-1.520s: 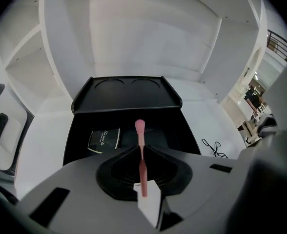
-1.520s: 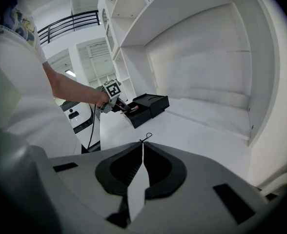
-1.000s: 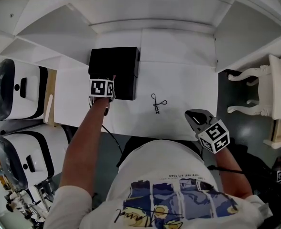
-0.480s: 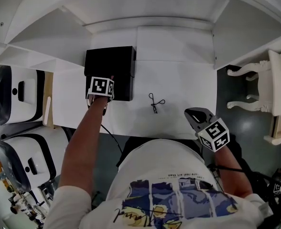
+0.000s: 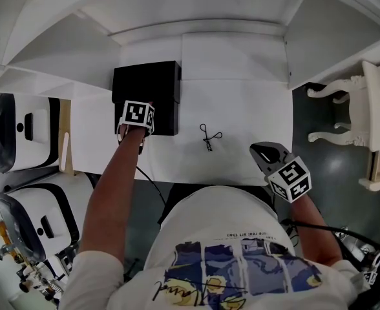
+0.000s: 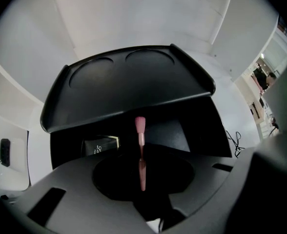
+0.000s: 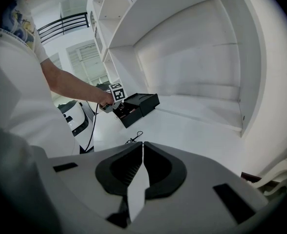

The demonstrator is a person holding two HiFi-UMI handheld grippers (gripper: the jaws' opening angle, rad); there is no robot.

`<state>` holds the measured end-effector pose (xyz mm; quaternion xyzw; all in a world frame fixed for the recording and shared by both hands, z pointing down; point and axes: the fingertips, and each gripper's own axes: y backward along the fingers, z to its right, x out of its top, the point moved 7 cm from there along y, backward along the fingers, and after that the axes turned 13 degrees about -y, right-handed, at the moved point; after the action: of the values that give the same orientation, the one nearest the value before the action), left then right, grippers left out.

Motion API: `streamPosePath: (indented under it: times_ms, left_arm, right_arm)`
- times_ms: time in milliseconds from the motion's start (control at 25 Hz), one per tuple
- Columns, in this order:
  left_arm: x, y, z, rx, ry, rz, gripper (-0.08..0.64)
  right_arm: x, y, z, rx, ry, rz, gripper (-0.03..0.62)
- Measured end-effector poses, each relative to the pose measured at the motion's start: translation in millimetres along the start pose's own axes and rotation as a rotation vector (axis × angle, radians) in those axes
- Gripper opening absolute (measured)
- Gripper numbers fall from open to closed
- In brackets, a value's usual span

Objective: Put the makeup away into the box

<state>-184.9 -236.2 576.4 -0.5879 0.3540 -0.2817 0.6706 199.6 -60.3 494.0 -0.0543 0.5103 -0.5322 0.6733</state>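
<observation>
left gripper [image 6: 141, 165]: points down over the open box [image 5: 145, 86], jaws slightly apart and just opening, pink brush [image 6: 140, 130] upright between them | box: lid up, small black carton [image 6: 100, 145] inside | right gripper [image 7: 141, 145]: jaws together, empty, well right of box | curler [image 5: 209, 136]: on table [image 5: 242, 108], right of box

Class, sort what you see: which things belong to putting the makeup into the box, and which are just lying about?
Job: pink brush; box; eyelash curler; black-and-gold case inside the box.
Lying about: white machines; chair.
</observation>
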Motion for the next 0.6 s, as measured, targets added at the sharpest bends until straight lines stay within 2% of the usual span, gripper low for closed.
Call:
streamPosePath:
  times_ms: [280, 600]
  left_arm:
    - [0.3, 7.2, -3.6, -0.001, -0.008, 0.047, 0.122]
    - [-13.7, 32.1, -8.2, -0.032, 0.020, 0.211, 0.124]
  right_arm:
    - [0.4, 1.0, -3.4, -0.017, 0.009, 0.016, 0.028]
    - [1.4, -1.4, -25.4, -0.063, 0.022, 0.048, 0.028]
